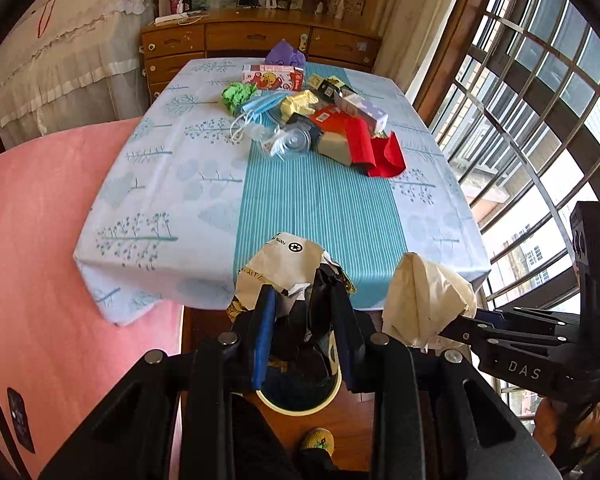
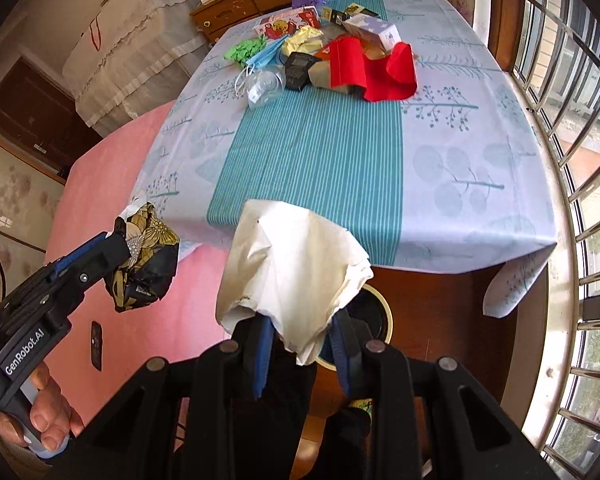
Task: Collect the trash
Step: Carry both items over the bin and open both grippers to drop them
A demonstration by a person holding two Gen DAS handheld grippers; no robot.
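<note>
Bin (image 1: 300, 396) mouth lies directly beneath left gripper (image 1: 304, 312), clamped on crumpled wrapper (image 1: 288, 264), while right gripper (image 2: 300, 332), clamped on cream paper (image 2: 288, 256), hangs beside it.

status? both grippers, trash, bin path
Left gripper shut on crumpled black-and-gold floral wrapper. Right gripper shut on crumpled cream paper. Round white-rimmed bin below, unobstructed.
</note>
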